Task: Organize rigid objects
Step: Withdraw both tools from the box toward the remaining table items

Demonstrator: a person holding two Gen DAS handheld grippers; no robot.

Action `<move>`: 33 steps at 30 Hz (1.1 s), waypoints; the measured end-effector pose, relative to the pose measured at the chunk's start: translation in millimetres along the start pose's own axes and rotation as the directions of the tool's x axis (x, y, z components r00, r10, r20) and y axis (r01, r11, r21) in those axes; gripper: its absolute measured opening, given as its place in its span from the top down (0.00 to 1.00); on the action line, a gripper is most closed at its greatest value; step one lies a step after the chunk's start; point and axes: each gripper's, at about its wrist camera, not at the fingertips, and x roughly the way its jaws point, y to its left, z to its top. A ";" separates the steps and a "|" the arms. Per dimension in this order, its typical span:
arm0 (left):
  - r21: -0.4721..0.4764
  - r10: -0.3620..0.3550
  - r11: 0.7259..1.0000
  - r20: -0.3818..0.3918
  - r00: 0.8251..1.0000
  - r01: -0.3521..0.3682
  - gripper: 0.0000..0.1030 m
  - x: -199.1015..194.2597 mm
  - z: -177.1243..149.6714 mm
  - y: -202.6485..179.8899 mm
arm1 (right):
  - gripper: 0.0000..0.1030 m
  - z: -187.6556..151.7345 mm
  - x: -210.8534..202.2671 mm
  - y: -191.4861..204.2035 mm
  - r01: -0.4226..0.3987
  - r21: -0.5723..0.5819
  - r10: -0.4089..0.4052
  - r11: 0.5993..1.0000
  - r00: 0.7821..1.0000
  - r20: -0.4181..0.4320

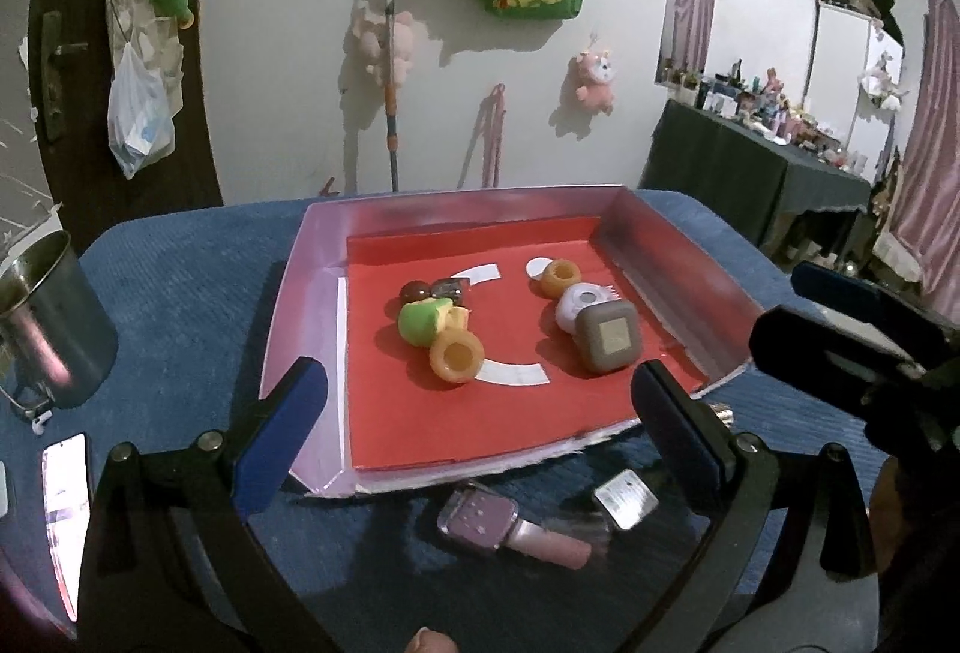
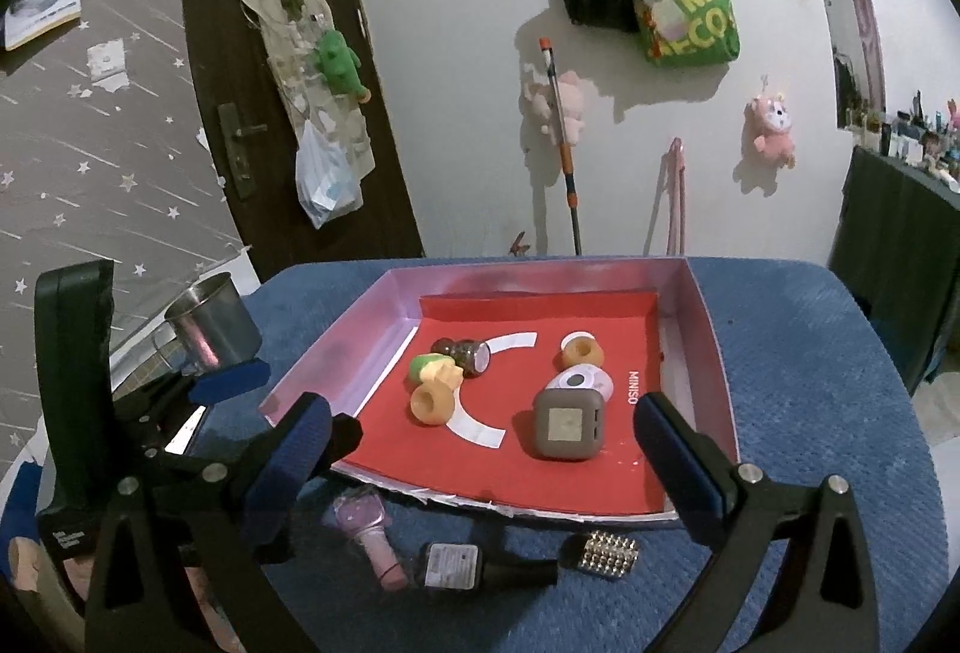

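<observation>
Left wrist view first: the left tool (image 1: 480, 401) hangs spread wide and empty over the near edge of the red-lined tray (image 1: 456, 443). Inside I count seven pieces: two orange rings (image 1: 457, 355) and (image 1: 560, 276), a green cap thing (image 1: 420, 320), two dark brown bits (image 1: 435, 289), a white round case (image 1: 581, 306) and a grey square box (image 1: 609, 340). Still out on the blue worktop (image 1: 180, 293), just in front of the tray: a lilac nail polish bottle (image 1: 510, 530) and something with a silvery label (image 1: 625, 497). A steel cup (image 1: 51, 329) stands off to the left.

Right wrist view: the right tool (image 2: 480, 449) is also released, nothing between its blue pads. Here three things lie outside the tray: the lilac bottle, a dark bottle (image 2: 486, 566) and a studded silver piece (image 2: 606, 554).

So I'd say mostly done, roughly seven in and three left to go.
</observation>
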 end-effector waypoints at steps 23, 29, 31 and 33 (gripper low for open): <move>-0.016 -0.012 1.000 -0.043 0.999 0.011 0.00 -13.7 -40.2 -7.9 | 0.00 -37.5 -25.9 1.5 0.022 0.006 -0.022 1.000 1.000 0.020; -0.033 -0.025 0.999 -0.076 0.997 0.022 0.00 -10.4 -53.1 -5.8 | 0.00 -52.1 -22.8 -3.7 0.020 0.040 -0.020 0.999 1.000 -0.015; -0.040 -0.029 0.999 -0.092 0.995 0.025 0.00 -8.3 -57.8 -4.9 | 0.00 -57.3 -21.8 -7.1 0.022 0.053 -0.020 0.998 0.999 -0.027; -0.048 -0.032 0.998 -0.107 0.994 0.028 0.00 -5.6 -61.3 -3.6 | 0.00 -61.5 -19.7 -9.1 0.026 0.064 -0.024 0.998 0.999 -0.040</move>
